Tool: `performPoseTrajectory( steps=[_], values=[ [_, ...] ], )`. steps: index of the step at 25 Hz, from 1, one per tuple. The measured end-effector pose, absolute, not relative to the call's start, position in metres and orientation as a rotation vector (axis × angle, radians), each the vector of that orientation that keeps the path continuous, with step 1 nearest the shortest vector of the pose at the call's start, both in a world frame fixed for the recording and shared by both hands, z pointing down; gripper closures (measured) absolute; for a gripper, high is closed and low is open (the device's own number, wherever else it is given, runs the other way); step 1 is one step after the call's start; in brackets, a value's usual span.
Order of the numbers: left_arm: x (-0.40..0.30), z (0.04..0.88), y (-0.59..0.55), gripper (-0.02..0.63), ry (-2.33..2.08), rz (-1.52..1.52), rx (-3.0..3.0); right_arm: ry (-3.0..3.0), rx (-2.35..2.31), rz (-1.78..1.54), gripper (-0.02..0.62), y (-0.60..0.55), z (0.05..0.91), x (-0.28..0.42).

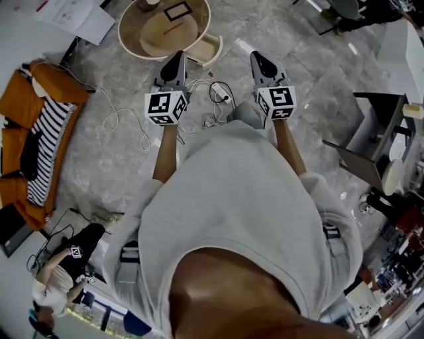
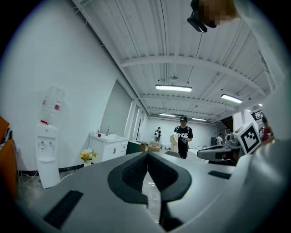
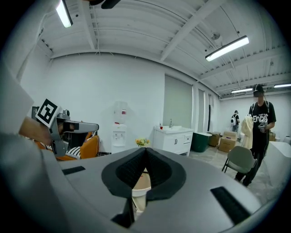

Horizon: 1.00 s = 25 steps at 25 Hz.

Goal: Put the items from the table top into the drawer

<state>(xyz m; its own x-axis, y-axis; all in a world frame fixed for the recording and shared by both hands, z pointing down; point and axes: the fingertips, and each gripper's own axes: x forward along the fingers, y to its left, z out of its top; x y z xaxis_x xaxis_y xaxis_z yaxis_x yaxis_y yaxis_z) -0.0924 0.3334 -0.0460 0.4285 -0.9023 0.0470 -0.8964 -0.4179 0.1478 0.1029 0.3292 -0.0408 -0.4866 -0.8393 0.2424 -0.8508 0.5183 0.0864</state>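
A round wooden table (image 1: 123, 34) stands on the floor ahead of me, its drawer (image 1: 207, 50) pulled open toward me. On its top lie a black-framed square item (image 1: 177, 11) and a small object (image 1: 147, 3) at the picture's edge. My left gripper (image 1: 179, 57) and right gripper (image 1: 256, 58) are held side by side, short of the table, both pointing at it. The left gripper (image 2: 148, 154) is shut with nothing in it. The right gripper (image 3: 145, 150) is shut and empty too; the cream table (image 3: 141, 185) shows under its jaws.
An orange seat with a striped cushion (image 1: 41, 132) is at the left. Cables and a power strip (image 1: 218, 96) lie on the floor in front of me. Dark furniture (image 1: 374, 142) stands at the right. A water dispenser (image 2: 47, 150), a white cabinet (image 2: 109, 146) and a standing person (image 2: 183, 141) are further off.
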Motion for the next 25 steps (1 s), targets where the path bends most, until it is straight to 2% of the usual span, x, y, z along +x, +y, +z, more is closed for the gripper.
performPoseTrajectory(
  steps=[13,25],
  values=[
    [-0.089,-0.03,0.307,0.591,-1.64,-0.015,2.456,-2.533,1.374,0.117,0.571,0.289,-0.026,0.11],
    [-0.048,-0.027,0.221,0.591,-1.804,0.06,2.333,-2.635,1.205,0.147,0.572,0.177,-0.015,0.152]
  ],
)
